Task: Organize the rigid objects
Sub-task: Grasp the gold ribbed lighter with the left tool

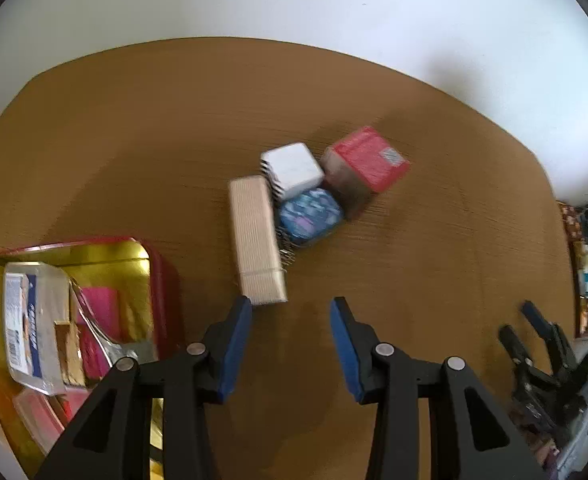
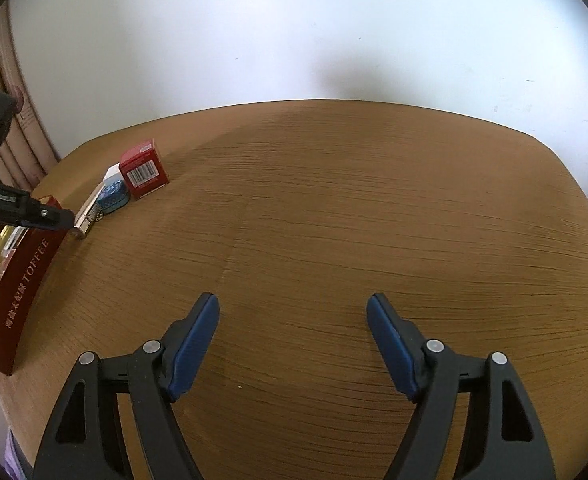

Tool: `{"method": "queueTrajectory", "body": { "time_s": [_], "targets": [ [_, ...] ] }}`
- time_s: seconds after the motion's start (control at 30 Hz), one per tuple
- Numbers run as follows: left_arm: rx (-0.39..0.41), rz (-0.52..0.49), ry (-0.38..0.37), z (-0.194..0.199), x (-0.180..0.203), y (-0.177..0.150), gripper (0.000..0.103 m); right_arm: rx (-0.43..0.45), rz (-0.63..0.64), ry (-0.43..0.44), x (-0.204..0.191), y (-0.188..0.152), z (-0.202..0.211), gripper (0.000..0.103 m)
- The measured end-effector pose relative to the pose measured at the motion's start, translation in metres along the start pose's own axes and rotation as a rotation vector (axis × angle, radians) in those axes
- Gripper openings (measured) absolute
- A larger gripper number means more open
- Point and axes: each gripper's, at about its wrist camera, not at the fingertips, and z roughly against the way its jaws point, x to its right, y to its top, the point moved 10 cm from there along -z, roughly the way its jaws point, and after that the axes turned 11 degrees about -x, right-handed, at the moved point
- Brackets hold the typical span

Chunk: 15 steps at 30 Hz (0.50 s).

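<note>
Four small objects cluster on the brown table (image 1: pixel 414 264): a long clear box of toothpicks (image 1: pixel 256 238), a white cube box (image 1: pixel 292 170), a blue patterned tin (image 1: pixel 311 214) and a red box (image 1: pixel 368 162). My left gripper (image 1: pixel 291 306) is open and empty, just short of the toothpick box's near end. My right gripper (image 2: pixel 293 304) is open and empty over bare table, far right of the cluster. In the right wrist view the red box (image 2: pixel 144 170), the blue tin (image 2: pixel 112 196) and the toothpick box (image 2: pixel 88 212) sit at the left.
A red toffee tin (image 1: pixel 166 276) with a gold inside stands open at the left and holds several packets; it also shows in the right wrist view (image 2: pixel 18 300). A white wall stands behind the table. Clutter lies off the table's right edge.
</note>
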Motion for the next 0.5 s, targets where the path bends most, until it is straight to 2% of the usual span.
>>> {"method": "queueTrajectory", "body": {
  "time_s": [0.13,0.27,0.33,0.5],
  "targets": [
    [-0.018,0.014,-0.024,-0.013,-0.008,0.013,0.042,-0.007,-0.001,0.008,-0.003,0.001,-0.004,0.074],
    [-0.002,0.005,-0.02,-0.016,-0.009,0.024,0.042,-0.016,0.001,0.004,-0.004,0.0,-0.006,0.074],
    [0.004,0.005,0.006,-0.016,-0.01,0.022,0.03,-0.019,0.001,0.003,-0.004,0.0,-0.007,0.074],
    [0.028,-0.015,0.016,-0.015,-0.009,0.019,0.029,-0.023,0.003,-0.003,-0.004,0.0,-0.01,0.075]
  ]
}}
